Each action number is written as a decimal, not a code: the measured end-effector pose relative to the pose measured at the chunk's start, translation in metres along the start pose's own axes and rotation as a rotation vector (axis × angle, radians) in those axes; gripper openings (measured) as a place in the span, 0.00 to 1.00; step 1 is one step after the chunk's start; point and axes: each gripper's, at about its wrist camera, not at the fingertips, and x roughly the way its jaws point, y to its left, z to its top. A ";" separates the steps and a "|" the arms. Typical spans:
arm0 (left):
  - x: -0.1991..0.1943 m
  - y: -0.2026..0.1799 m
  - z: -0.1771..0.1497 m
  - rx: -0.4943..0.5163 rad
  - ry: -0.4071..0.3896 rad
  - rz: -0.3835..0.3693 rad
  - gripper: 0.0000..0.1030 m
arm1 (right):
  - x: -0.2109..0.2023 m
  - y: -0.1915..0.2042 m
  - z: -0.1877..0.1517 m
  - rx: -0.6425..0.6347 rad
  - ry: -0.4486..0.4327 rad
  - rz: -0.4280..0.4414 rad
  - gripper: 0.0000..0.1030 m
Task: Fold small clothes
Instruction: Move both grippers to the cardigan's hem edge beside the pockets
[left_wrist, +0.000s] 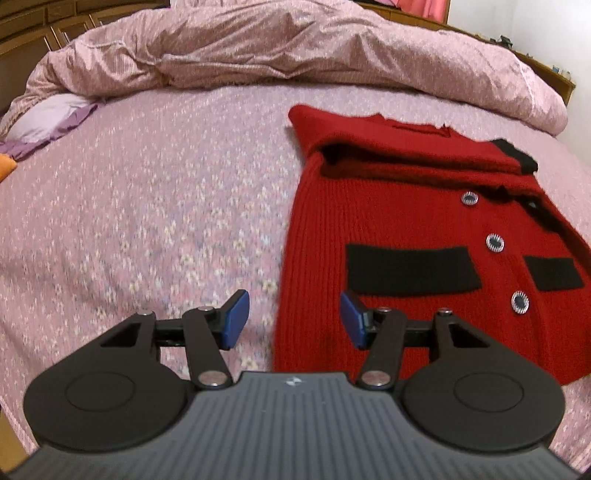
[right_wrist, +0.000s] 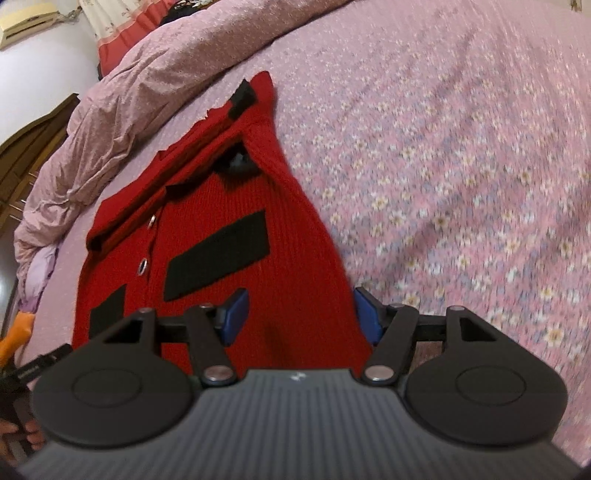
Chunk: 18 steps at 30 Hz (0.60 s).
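Both tongs are open and hold nothing. Left tongs (left_wrist: 294, 319) hang over the bed (left_wrist: 147, 206), with blue pads (left_wrist: 236, 319) well apart. Under the gap lies the left edge of the red cardigan (left_wrist: 406, 221) — one pad is over the pink flowery sheet, the other over the red knit. It looks like no pad touches the cloth.

Far left on the bed sits a purple cloth (left_wrist: 55, 122) and a bit of something orange (left_wrist: 7, 166). A crumpled pink quilt (left_wrist: 295, 48) is piled along the far side, behind the cardigan.

The cardigan lies flat on the sheet, front up, with black pockets (left_wrist: 410, 271) and shiny buttons (left_wrist: 495, 243). Its top part is folded over, with a sleeve laid across it.

Right tongs (right_wrist: 299, 317) hang over the cardigan's right side. The right pad (right_wrist: 369, 314) sits just past the red edge, and the other one is over the knit — the cloth looks to pass under the gap, not pinched.

Nothing blocks the cardigan. A hand (right_wrist: 18, 435) shows at the low left corner of the right view.
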 end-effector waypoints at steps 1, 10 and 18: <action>0.002 0.000 -0.002 0.001 0.009 0.002 0.59 | 0.001 -0.001 -0.002 0.006 0.005 0.000 0.62; 0.020 -0.001 -0.019 -0.041 0.092 -0.053 0.59 | 0.004 -0.002 -0.005 0.003 0.014 -0.010 0.62; 0.025 -0.001 -0.021 -0.028 0.078 -0.060 0.59 | 0.009 0.001 -0.008 -0.032 0.005 -0.020 0.62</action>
